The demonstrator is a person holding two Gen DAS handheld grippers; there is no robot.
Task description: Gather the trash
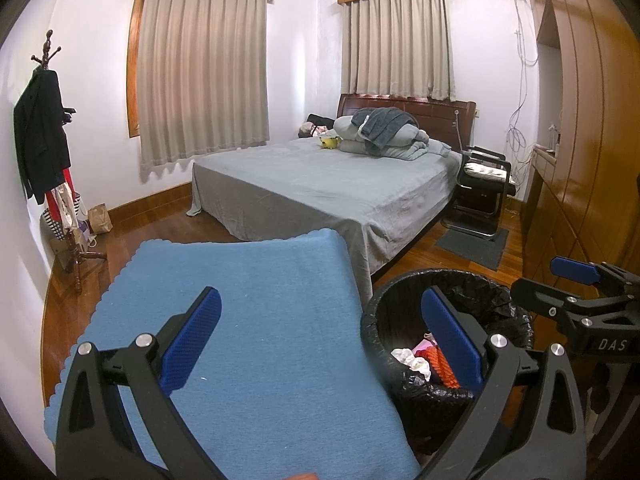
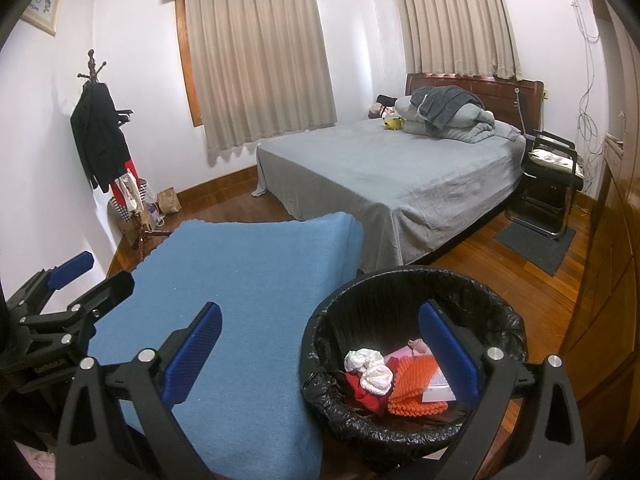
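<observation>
Above the blue-covered counter (image 2: 240, 300) both grippers are level and point toward the bed (image 2: 400, 184). The left gripper (image 1: 320, 332) is spread wide and empty, one finger over the cloth, the other over the bin (image 1: 404, 292). The right gripper (image 2: 320, 344) is likewise wide and empty, straddling the counter's edge and the black-lined bin, where crumpled white tissue (image 2: 370, 366), an orange ridged piece (image 2: 412, 384) and red scraps lie.

Side-by-side wrist views; shared bin (image 1: 448, 312), bed (image 2: 400, 176)
</observation>
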